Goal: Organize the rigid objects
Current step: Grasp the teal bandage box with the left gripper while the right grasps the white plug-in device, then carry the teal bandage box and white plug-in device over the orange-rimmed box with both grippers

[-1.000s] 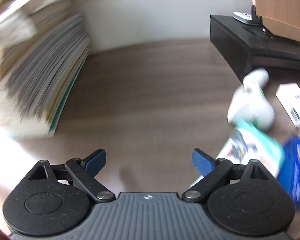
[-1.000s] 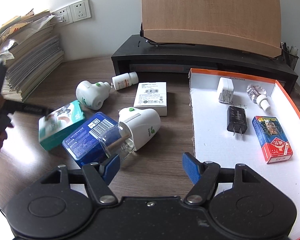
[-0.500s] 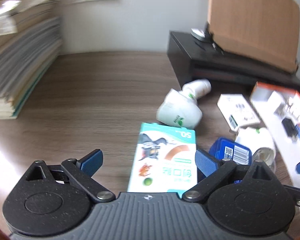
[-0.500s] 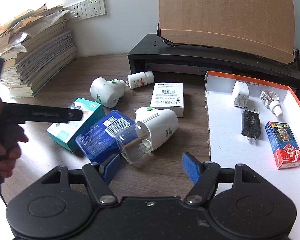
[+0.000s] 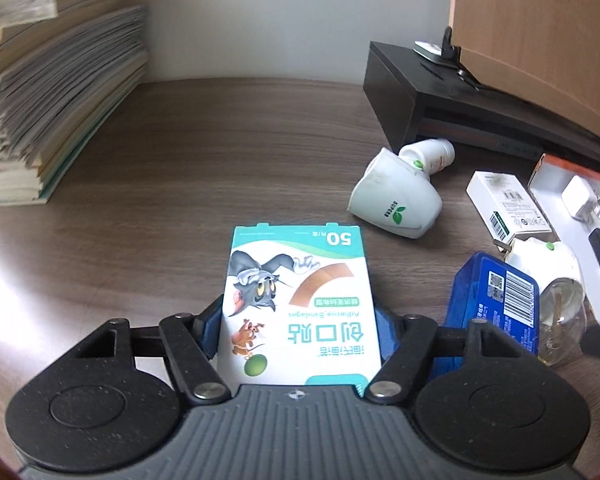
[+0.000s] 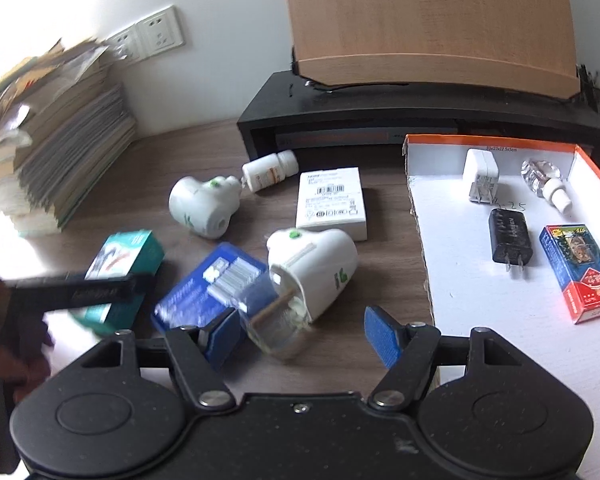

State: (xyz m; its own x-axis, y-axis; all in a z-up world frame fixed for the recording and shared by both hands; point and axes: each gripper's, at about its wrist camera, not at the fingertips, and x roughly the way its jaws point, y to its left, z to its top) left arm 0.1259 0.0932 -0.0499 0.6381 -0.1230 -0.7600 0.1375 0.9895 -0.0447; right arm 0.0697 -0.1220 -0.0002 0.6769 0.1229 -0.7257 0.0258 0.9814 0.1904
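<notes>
A teal-and-white bandage box (image 5: 298, 304) with a cartoon cat lies on the wooden desk between my left gripper's (image 5: 298, 334) blue pads, which sit against its two sides. It also shows in the right wrist view (image 6: 122, 270). My right gripper (image 6: 304, 336) is open, with the clear glass end of a white plug-in device (image 6: 312, 272) between its fingers. A blue box (image 6: 210, 284), a second white plug-in device (image 6: 202, 206), a white pill bottle (image 6: 270, 170) and a white carton (image 6: 332, 202) lie on the desk.
A white tray with an orange rim (image 6: 480, 142) at the right holds two chargers, a small bottle and a red box. A black monitor stand (image 6: 380, 120) with a wooden board stands behind. A tall paper stack (image 6: 56, 152) fills the left.
My left gripper swung right from the paper stack to the bandage box and closed its pads around it. My right gripper moved forward over the white device's glass end.
</notes>
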